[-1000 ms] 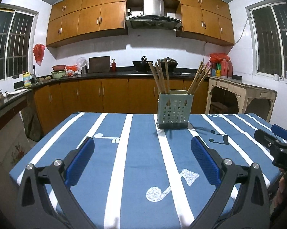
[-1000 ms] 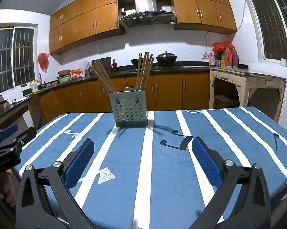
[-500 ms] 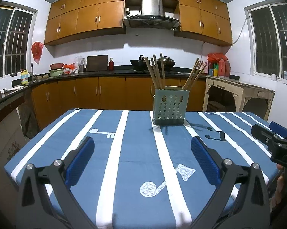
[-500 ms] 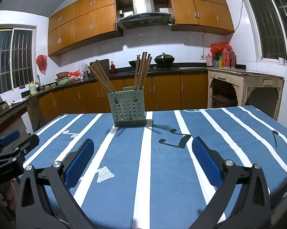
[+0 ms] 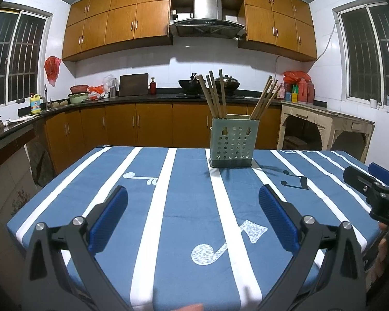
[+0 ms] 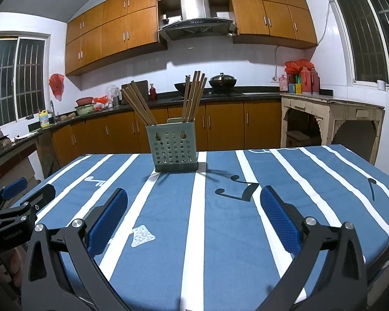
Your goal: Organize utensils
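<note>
Blue striped tablecloth (image 5: 168, 207) | green chopstick holder (image 5: 232, 146) | wooden kitchen cabinets (image 5: 132, 127) | both grippers' fingers (image 5: 109, 217) spread wide, empty

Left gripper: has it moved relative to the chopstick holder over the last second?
Yes. The left gripper has drawn back from the chopstick holder, which now sits smaller and farther off on the table; its jaws are open.

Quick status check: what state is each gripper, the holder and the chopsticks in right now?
Left gripper: open, empty, above the table.
Right gripper: open, empty.
Grey-green perforated plastic utensil holder: upright on the blue striped tablecloth.
Wooden chopsticks: standing in the holder, in two leaning bunches.
</note>
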`<move>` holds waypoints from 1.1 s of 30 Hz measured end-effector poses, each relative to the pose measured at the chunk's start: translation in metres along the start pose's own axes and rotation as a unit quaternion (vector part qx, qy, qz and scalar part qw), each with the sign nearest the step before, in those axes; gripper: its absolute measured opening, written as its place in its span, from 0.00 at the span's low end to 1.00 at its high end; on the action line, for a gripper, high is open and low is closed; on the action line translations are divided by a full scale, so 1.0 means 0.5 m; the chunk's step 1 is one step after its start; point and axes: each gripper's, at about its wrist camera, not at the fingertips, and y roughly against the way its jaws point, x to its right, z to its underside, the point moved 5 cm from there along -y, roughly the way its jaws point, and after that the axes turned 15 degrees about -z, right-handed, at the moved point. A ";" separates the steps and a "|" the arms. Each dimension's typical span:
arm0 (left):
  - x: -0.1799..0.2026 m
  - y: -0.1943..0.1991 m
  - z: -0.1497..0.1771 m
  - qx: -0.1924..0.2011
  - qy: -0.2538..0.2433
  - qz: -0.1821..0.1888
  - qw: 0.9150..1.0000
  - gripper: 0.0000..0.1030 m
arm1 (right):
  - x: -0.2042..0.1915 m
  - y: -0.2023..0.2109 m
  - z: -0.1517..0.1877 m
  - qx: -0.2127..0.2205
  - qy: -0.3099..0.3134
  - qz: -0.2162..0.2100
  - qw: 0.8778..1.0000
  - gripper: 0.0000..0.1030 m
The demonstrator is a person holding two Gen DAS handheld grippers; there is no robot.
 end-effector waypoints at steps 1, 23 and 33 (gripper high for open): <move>0.000 0.000 0.000 0.000 0.000 0.000 1.000 0.96 | -0.001 0.000 0.001 0.000 0.000 0.000 1.000 0.98; -0.002 -0.002 0.004 -0.002 0.001 0.000 1.000 0.96 | 0.001 -0.003 0.011 -0.003 -0.007 0.005 1.000 0.98; -0.002 -0.001 0.004 -0.003 0.000 0.000 1.000 0.96 | 0.001 -0.004 0.012 -0.004 -0.008 0.006 1.000 0.98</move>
